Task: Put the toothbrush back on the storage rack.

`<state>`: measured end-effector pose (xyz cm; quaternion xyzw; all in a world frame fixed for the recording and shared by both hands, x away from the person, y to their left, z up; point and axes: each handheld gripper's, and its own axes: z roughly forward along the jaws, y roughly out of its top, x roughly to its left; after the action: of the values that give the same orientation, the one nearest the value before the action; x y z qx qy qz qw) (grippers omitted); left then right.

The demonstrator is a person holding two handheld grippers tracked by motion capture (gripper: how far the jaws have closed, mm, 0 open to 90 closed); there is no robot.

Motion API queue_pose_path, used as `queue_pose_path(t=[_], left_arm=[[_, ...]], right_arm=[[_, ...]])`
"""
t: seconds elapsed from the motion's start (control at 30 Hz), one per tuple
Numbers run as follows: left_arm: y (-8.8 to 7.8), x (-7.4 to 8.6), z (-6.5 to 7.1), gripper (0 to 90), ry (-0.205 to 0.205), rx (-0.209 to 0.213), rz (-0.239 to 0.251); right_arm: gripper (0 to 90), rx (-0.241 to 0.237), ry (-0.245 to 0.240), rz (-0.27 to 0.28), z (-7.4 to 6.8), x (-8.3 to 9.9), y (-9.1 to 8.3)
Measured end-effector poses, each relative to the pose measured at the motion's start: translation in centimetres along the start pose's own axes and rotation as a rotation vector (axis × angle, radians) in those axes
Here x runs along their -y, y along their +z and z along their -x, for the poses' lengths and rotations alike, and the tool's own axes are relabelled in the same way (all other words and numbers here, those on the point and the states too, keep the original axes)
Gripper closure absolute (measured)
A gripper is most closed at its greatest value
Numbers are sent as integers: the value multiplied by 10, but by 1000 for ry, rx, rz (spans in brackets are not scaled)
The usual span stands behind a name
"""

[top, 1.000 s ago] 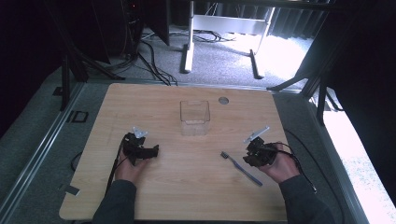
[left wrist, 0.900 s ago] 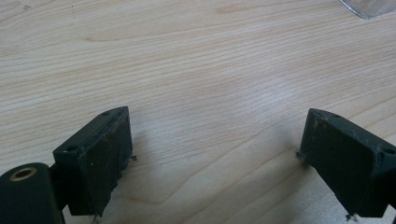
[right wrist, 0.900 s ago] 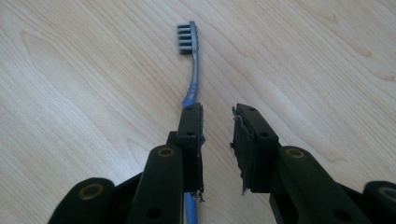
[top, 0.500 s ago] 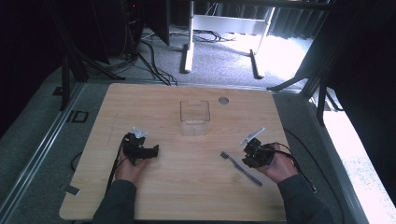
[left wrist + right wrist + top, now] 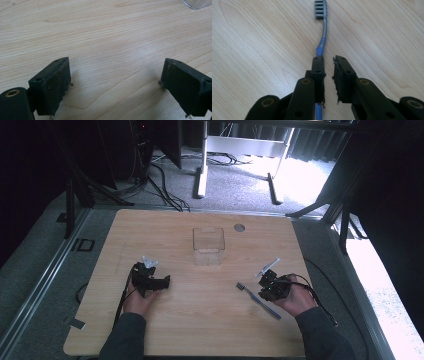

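We are at the pick-up: our right claw (image 5: 328, 62) hovers low over the toothbrush (image 5: 322, 30), which lies flat on the counter (image 5: 200, 320) near its right front, bristle head pointing toward the clear box (image 5: 208, 246). The jaws have just been closing and now stand almost together, a thin gap left between the pads. In the right gripper view the blue handle runs under the left jaw rather than through the gap, so we judge the brush is not gripped yet; the claw is nearly clenched on nothing.

Next, we judge, the claw needs a small shift sideways so the handle sits between the pads, then a full squeeze before any lift, probably toward the box.

Our left claw (image 5: 161, 282) rests on the counter to the left, jaws wide apart and empty, with a corner of the box far ahead of it.

The counter is pale wood with a round grommet (image 5: 239, 227) at the back. Beyond it are grey carpet, loose cables, a white frame and dark curtains.
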<state>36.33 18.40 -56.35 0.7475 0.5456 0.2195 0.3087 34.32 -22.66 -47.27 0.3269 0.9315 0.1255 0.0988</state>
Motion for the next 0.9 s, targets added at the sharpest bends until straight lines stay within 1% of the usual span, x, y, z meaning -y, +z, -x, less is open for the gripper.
queue_pose_path(t=[0.13,0.27,0.47,0.9], left_arm=[[0,0,0,96,0,0,0],[0,0,0,96,0,0,0],[0,0,0,96,0,0,0],[0,0,0,96,0,0,0]], right_arm=[[789,-2,7,-5,0,0,2],[797,-5,4,-15,0,0,4],[803,-22,3,-41,0,-1,9],[800,-48,1,-73,1,-2,16]])
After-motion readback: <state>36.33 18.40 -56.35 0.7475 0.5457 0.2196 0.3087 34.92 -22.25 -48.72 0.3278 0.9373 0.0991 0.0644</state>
